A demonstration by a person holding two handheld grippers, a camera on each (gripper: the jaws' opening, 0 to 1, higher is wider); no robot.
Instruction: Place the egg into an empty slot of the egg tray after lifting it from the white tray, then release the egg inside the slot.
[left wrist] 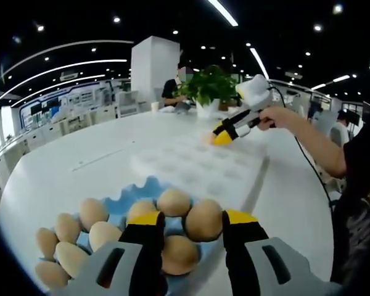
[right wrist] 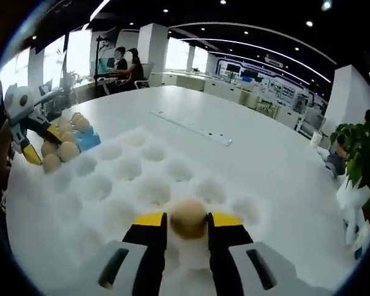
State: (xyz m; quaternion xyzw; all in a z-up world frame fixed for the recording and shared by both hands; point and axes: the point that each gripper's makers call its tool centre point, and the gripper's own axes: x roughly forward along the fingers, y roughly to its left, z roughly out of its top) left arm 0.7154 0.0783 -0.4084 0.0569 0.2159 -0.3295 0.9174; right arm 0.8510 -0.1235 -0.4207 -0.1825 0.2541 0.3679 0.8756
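Carrying egg (right wrist: 188,219), pinched in right claw (right wrist: 187,222), over white tray (right wrist: 98,185) at lower centre. Left claw (left wrist: 191,225) hovering wide over blue tray (left wrist: 132,194). Next: probably setting into empty slot, then releasing.

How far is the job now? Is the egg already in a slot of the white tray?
Done: the right tongs have an egg gripped, over the white tray. In hand: lowering it toward a slot; whether it touches the tray cannot be told. Left: seating and releasing it. The left tongs are open above the eggs on the blue tray.
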